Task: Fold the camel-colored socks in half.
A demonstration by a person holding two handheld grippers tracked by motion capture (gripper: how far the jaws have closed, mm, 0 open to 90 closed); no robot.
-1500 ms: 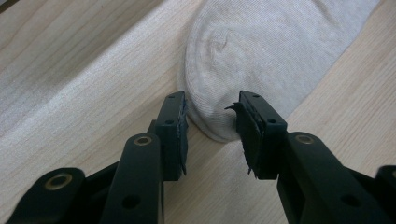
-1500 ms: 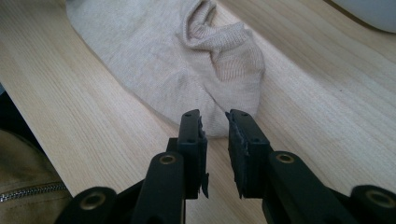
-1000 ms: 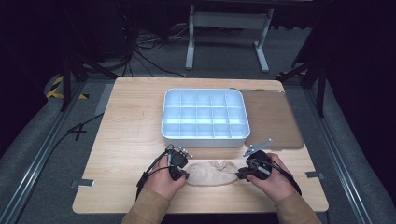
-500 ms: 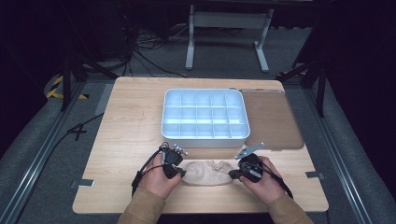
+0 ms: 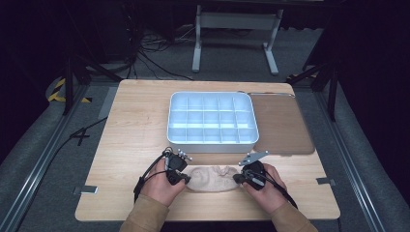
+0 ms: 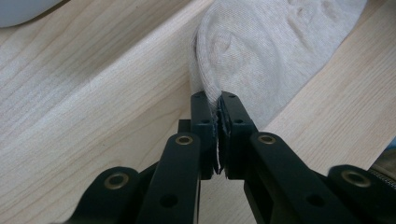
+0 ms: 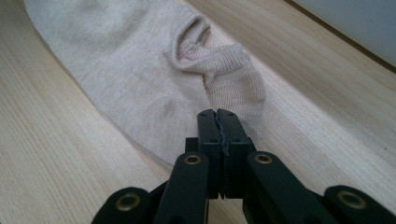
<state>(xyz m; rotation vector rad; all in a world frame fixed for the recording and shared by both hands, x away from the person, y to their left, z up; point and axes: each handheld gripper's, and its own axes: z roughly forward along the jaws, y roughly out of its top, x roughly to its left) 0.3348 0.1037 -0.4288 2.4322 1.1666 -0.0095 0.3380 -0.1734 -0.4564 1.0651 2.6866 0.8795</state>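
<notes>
A beige sock (image 5: 212, 178) lies flat near the front edge of the wooden counter (image 5: 130, 125), stretched sideways between the person's two hands. The left tool (image 5: 180, 178) is clamped on the sock's left end; in the left gripper view its black jaws are pressed together with a fold of the pale knit fabric (image 6: 271, 51) pinched between them. The right tool (image 5: 240, 178) is clamped on the sock's right end, and in the right gripper view its jaws are together on the edge of the sock (image 7: 140, 74) just below the ribbed opening (the cuff puckers into a small loop there). Each tool is held in a hand, the left hand (image 5: 162, 182) and the right hand (image 5: 266, 186) both resting at the counter's front edge, sleeves coming in from below.

Behind the sock, toward the middle of the counter, sits a white tray (image 5: 212, 140) divided into many small compartments. A brown mat (image 5: 283, 123) lies just beside the tray, along the counter's right edge.
</notes>
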